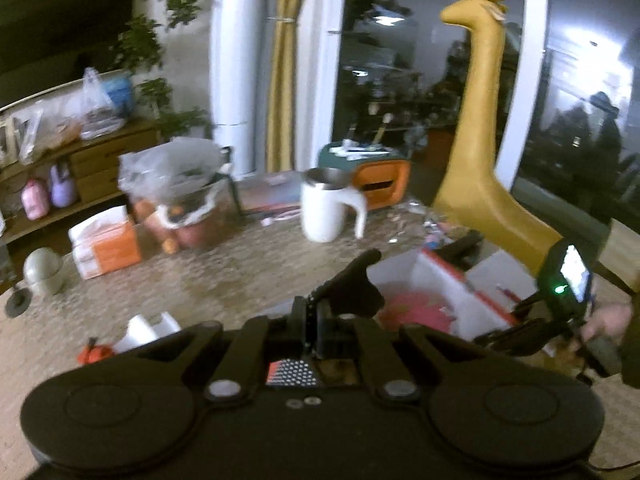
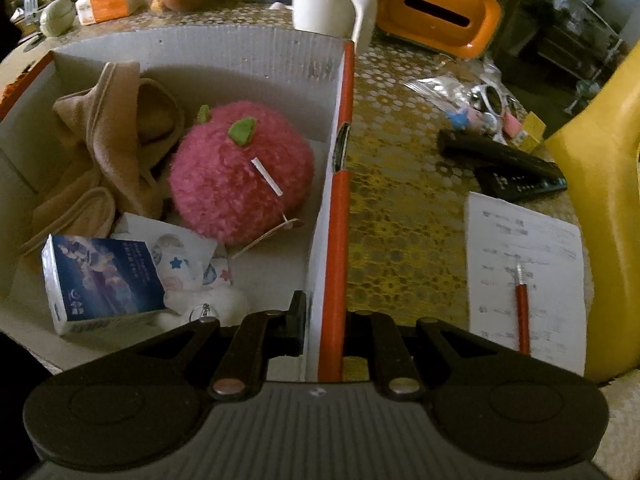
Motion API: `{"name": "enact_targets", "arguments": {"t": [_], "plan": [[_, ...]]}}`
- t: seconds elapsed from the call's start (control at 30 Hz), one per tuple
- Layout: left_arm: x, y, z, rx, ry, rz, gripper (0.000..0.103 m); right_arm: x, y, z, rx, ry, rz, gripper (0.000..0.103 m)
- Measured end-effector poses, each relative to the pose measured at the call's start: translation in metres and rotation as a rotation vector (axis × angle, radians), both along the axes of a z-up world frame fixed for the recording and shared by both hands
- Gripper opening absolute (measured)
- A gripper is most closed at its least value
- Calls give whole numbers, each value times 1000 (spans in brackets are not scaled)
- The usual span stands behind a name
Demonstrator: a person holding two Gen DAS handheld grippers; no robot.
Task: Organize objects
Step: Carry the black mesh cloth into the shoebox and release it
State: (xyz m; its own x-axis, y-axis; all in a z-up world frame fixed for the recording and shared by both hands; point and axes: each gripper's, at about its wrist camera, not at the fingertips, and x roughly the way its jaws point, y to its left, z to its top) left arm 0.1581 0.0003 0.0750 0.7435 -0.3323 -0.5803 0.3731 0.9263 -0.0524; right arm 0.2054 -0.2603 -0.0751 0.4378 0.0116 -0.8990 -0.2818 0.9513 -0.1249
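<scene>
Patterned gold-and-white tabletop [image 2: 404,216] carrying all items. Tall mustard-yellow giraffe figure [image 1: 480,120] standing at the table's far right edge. Open white corrugated cardboard box with orange trim [image 2: 240,56] on the table, containing, in order of size: a crumpled tan fleece cloth [image 2: 104,144] at left; a fuzzy pink apple-shaped plush with green felt leaves [image 2: 236,176] at centre, touching the cloth; a blue-and-white printed carton [image 2: 100,284] near the front wall, beside a small white plush [image 2: 212,300].

The right gripper [image 2: 324,336] points steeply down, its jaws clamped on the box's orange-edged right wall, one finger inside the box and one outside. The left gripper [image 1: 340,292], blurred, is above the table with jaws closed and nothing visible between them.

Outside the box: a white insulated mug with handle [image 1: 324,208]; an orange tissue holder [image 2: 436,20]; a printed white paper sheet [image 2: 524,248] bearing a red pen [image 2: 522,308]; two black remote controls [image 2: 508,168].
</scene>
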Motion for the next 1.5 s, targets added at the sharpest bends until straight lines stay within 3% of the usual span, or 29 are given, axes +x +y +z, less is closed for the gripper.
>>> {"name": "enact_targets", "arguments": {"t": [0.27,0.67,1.13,1.33,1.5], "plan": [[6,-59,-10,32,3,-156,2,0,16,0,12,0,24,12],[17,-121,-60,122,43,-343,2,-1,16,-1,21,-3,20,12],[52,-138,-119,207,199,-325,2,-2,16,-2,23,-3,13,12],[68,-148,-143,288,287,-310,3,-3,16,-1,26,-3,8,12],[74,-147,-151,297,334,-301,6,-3,15,-2,30,-1,2,12]]}}
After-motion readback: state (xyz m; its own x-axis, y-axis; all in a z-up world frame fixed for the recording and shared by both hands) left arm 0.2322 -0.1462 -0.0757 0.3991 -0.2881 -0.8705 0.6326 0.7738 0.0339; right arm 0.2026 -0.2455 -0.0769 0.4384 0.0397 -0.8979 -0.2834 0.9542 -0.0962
